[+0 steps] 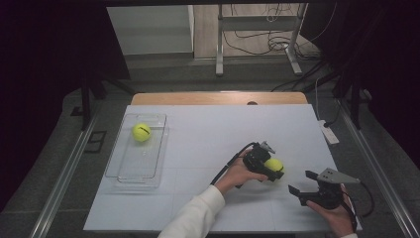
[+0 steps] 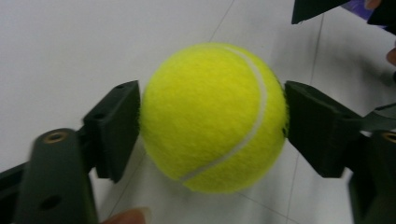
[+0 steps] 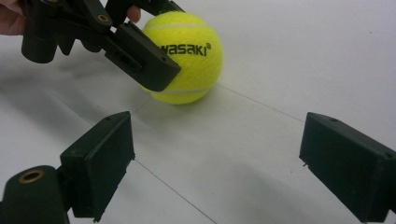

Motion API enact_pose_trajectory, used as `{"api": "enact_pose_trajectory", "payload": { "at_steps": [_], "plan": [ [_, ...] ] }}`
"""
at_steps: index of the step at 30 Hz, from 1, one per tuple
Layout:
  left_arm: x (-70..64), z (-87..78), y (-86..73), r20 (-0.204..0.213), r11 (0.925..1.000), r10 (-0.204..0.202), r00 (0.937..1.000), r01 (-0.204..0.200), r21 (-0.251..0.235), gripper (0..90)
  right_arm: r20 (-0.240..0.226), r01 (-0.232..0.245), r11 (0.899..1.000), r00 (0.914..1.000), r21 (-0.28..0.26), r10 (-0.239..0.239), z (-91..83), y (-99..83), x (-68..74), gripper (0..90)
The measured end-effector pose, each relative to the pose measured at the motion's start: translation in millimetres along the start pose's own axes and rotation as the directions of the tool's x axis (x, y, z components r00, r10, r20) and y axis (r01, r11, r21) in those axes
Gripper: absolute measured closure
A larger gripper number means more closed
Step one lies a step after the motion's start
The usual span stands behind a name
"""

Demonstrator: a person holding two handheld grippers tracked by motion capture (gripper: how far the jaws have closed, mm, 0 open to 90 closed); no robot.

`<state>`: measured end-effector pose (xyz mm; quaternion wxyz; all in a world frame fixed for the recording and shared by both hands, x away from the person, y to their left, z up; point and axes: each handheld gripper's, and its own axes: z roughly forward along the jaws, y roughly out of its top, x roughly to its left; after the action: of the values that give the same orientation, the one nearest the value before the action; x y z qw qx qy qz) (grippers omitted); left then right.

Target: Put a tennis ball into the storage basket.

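Observation:
A yellow tennis ball (image 1: 275,164) rests on the white table sheet, right of centre. My left gripper (image 1: 270,168) is shut on it. In the left gripper view both black pads press the ball (image 2: 212,116) at its sides. My right gripper (image 1: 300,182) stands open near the front right edge, a short way right of the ball, with nothing between its fingers. In the right gripper view the ball (image 3: 189,60), printed with black letters, lies ahead of the open jaws, and one finger (image 3: 140,58) of the left gripper covers its left side.
A clear plastic tray (image 1: 124,168) lies at the left of the sheet with a second tennis ball (image 1: 141,132) at its far end. A white power strip (image 1: 329,133) lies off the sheet's right edge. A bare wooden strip (image 1: 218,98) runs along the far edge.

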<state>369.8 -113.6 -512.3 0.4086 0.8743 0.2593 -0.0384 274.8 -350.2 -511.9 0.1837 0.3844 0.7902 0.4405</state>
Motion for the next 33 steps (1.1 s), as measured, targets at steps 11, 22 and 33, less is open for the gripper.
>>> {"api": "enact_pose_trajectory", "payload": {
  "at_steps": [11,22,33],
  "plan": [
    [1.6,-6.0,0.9,-0.031,0.9999,0.011,0.9995,-0.012,-0.003,26.5,0.008,0.000,1.000,1.0000,-0.003,0.000,-0.9,-0.1,-0.9,10.0],
    [-0.8,-21.3,3.6,-0.021,0.9986,0.025,0.9995,-0.026,-0.046,26.5,0.007,-0.001,1.000,1.0000,-0.001,0.001,-0.8,-0.2,-0.8,10.0],
    [-2.1,-35.6,1.0,-0.026,0.9964,0.017,0.9995,-0.019,-0.082,26.5,0.006,-0.001,1.000,1.0000,0.000,0.001,-0.3,-0.3,-0.4,10.0]
  ]
}}
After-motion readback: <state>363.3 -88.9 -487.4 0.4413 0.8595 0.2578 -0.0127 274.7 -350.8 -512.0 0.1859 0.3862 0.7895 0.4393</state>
